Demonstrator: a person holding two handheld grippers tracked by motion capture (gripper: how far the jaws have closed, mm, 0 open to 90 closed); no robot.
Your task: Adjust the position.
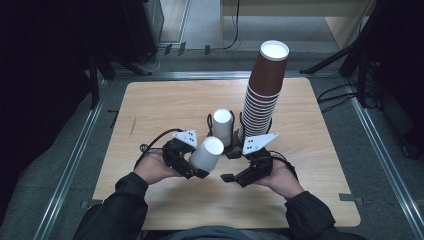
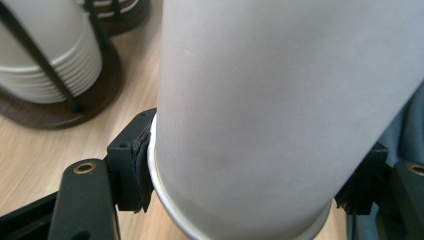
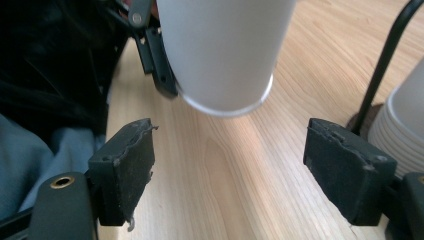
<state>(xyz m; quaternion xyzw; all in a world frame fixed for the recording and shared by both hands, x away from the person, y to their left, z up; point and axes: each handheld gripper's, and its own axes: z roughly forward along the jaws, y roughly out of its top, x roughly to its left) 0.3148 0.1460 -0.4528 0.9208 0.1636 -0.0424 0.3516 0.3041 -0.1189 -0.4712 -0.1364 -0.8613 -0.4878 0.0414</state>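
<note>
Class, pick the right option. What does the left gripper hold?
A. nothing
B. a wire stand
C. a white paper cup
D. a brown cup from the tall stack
C: the left gripper has its fingers pressed on both sides of a white paper cup.

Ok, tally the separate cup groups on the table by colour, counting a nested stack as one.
White single cup, in the left gripper: 1
White stack in the holder: 1
Brown stack: 1
Total: 3
</note>
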